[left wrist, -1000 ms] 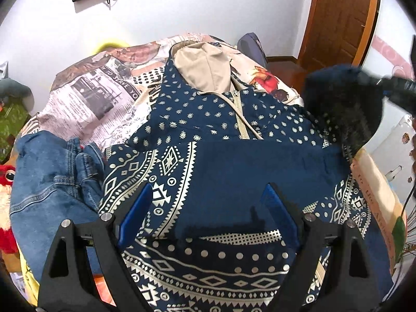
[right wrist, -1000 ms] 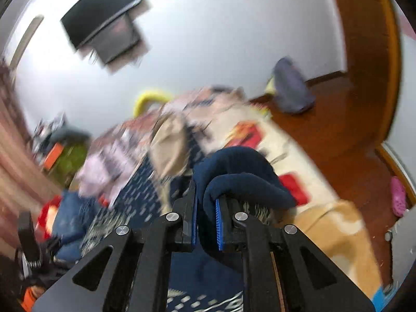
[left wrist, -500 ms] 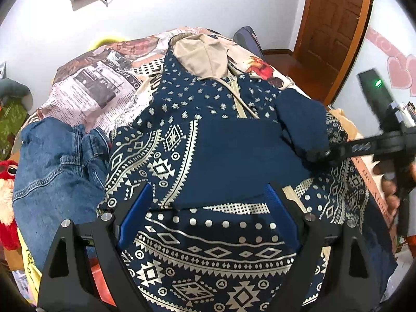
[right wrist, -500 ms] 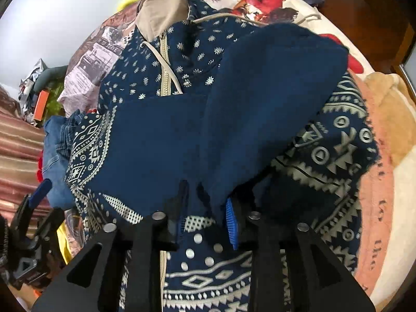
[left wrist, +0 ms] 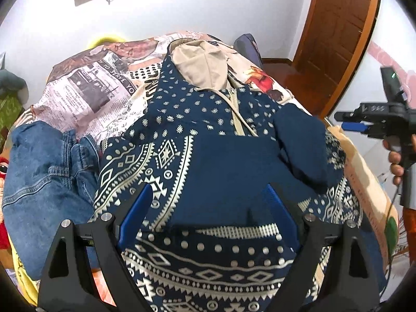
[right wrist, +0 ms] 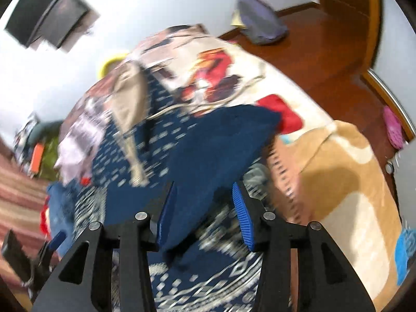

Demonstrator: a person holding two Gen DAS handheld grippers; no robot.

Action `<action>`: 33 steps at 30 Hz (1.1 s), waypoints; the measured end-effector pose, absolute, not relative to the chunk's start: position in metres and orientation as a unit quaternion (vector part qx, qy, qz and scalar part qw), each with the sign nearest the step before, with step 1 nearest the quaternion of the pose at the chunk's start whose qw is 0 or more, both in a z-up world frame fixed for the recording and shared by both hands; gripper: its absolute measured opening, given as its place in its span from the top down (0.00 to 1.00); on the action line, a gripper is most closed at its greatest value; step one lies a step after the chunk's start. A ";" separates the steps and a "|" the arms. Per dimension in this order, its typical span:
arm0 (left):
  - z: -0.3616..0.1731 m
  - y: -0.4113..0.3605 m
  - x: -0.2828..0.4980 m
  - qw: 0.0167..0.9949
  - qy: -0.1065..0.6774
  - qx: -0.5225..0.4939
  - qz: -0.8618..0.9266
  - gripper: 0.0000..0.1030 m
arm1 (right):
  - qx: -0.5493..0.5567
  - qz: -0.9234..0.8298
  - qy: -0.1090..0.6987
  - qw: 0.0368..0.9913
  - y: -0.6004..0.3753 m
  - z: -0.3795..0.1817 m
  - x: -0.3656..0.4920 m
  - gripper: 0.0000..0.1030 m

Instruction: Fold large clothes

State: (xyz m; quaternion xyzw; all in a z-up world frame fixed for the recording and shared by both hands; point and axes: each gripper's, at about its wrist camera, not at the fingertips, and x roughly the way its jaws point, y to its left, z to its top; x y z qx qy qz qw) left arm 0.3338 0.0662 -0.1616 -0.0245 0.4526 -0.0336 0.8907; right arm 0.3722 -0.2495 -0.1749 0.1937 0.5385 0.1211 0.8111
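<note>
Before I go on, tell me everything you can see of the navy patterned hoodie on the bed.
The hoodie lies front up on the printed bedspread, hood toward the wall. It looks like soft knit: navy with cream dots above and geometric bands below, a beige-lined hood, beige zip and drawcords. Both plain navy sleeves are folded across the chest; the sleeve lies between the right gripper pads, which have just been opening. Denim jeans touch its side.

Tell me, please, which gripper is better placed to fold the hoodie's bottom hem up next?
Left, probably. The left gripper hovers open right over the hem of the hoodie. The right gripper, jaws just opening off the sleeve, sits at the side.
</note>
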 end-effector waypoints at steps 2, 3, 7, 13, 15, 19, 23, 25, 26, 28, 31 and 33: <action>-0.165 0.069 0.341 0.890 0.454 -0.029 -0.033 0.15 | 0.213 0.101 0.548 0.803 -0.257 -0.190 0.386 0.60; -0.168 0.070 0.344 0.889 0.455 -0.030 -0.033 0.15 | 0.227 0.093 0.552 0.797 -0.262 -0.199 0.392 0.60; -0.181 0.073 0.355 0.886 0.462 -0.035 -0.033 0.15 | 0.260 0.069 0.562 0.782 -0.276 -0.230 0.412 0.60; -0.205 0.078 0.365 0.874 0.480 -0.061 -0.038 0.15 | 0.272 0.072 0.546 0.789 -0.274 -0.246 0.435 0.67; -0.212 0.078 0.367 0.871 0.486 -0.061 -0.035 0.15 | 0.255 0.072 0.534 0.803 -0.267 -0.243 0.438 0.78; -0.216 0.077 0.368 0.868 0.493 -0.059 -0.031 0.15 | 0.206 0.075 0.514 0.829 -0.253 -0.227 0.435 0.93; -0.205 0.075 0.361 0.872 0.485 -0.050 -0.029 0.15 | 0.164 0.096 0.482 0.856 -0.240 -0.194 0.420 0.94; -0.196 0.075 0.357 0.876 0.479 -0.049 -0.029 0.15 | 0.165 0.115 0.470 0.860 -0.235 -0.173 0.413 0.95; -0.189 0.075 0.354 0.879 0.473 -0.049 -0.029 0.15 | 0.165 0.124 0.463 0.862 -0.232 -0.161 0.408 0.95; -0.173 0.077 0.346 0.887 0.458 -0.051 -0.027 0.15 | 0.164 0.151 0.441 0.869 -0.224 -0.131 0.396 0.95; -0.150 0.084 0.336 0.897 0.438 -0.056 -0.025 0.15 | 0.155 0.199 0.413 0.875 -0.203 -0.088 0.377 0.95; -0.134 0.090 0.327 0.903 0.425 -0.059 -0.020 0.15 | 0.143 0.225 0.401 0.877 -0.186 -0.068 0.364 0.95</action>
